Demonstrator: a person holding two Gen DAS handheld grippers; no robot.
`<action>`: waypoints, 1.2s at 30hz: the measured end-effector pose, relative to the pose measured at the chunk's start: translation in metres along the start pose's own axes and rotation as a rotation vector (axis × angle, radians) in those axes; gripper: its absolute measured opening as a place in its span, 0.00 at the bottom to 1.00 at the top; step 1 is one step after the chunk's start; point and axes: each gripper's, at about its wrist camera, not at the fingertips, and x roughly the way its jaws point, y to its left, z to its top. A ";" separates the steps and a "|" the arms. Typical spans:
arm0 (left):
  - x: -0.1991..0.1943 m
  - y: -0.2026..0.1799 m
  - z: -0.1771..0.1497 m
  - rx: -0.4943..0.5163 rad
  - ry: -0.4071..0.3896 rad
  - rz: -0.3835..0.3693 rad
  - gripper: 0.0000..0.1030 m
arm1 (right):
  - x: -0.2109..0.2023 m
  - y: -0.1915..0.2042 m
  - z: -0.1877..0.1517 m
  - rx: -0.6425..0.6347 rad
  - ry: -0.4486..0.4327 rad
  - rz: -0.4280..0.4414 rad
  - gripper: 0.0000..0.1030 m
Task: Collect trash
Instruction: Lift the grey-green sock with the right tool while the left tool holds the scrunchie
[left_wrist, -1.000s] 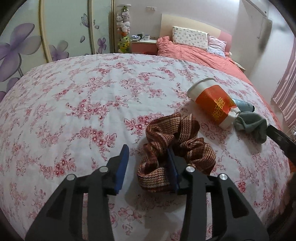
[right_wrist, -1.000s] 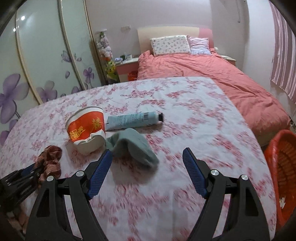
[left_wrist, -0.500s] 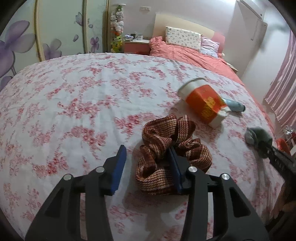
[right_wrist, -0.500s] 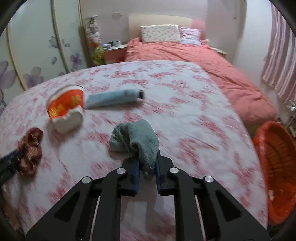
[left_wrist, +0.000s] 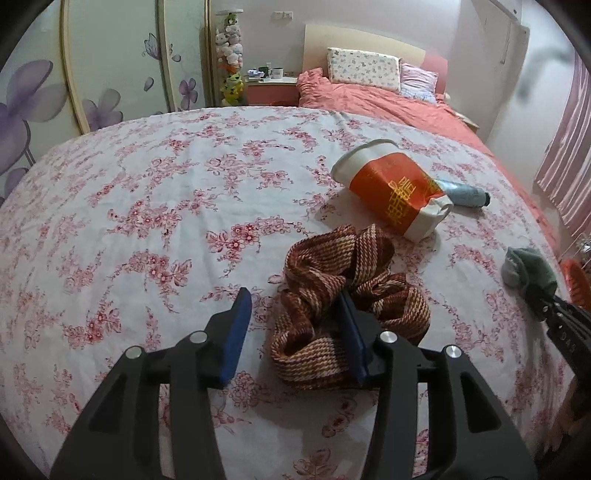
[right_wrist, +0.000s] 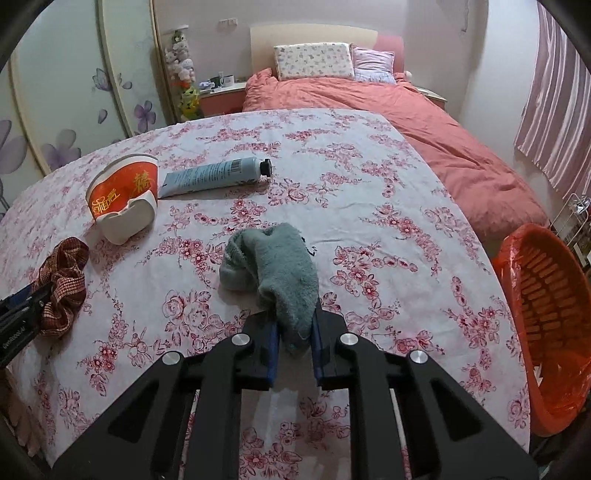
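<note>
A crushed orange-and-white paper cup (left_wrist: 391, 192) lies on its side on the floral cloth, and a light blue tube (right_wrist: 214, 175) lies just behind it. My right gripper (right_wrist: 293, 325) is shut on a grey-green sock (right_wrist: 277, 258). The sock droops forward onto the cloth, and the jaws are opening a little. My left gripper (left_wrist: 291, 299) is at a brown striped scrunchie (left_wrist: 351, 269). Its right finger pokes into the scrunchie's folds and its left finger stands apart on bare cloth. The left jaws are opening.
An orange basket (right_wrist: 546, 302) lined with an orange bag stands off the table's right edge. The round table's floral cloth (right_wrist: 369, 184) spreads under everything. Behind it are a bed with a salmon cover (right_wrist: 424, 122), a nightstand and flowered wardrobe doors.
My right gripper shut on the sock and drew it away from the cup, toward the table's near right side. The left jaws have spread slightly at the scrunchie.
</note>
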 end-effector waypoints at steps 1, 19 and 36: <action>0.000 0.000 0.000 -0.001 0.002 0.009 0.50 | 0.000 -0.001 0.000 0.007 0.001 0.002 0.18; 0.002 0.004 0.000 -0.025 0.006 0.011 0.63 | 0.002 -0.010 0.000 0.050 0.003 0.032 0.25; 0.002 0.009 -0.001 -0.042 0.004 -0.007 0.70 | 0.000 -0.017 -0.001 0.066 0.003 0.060 0.26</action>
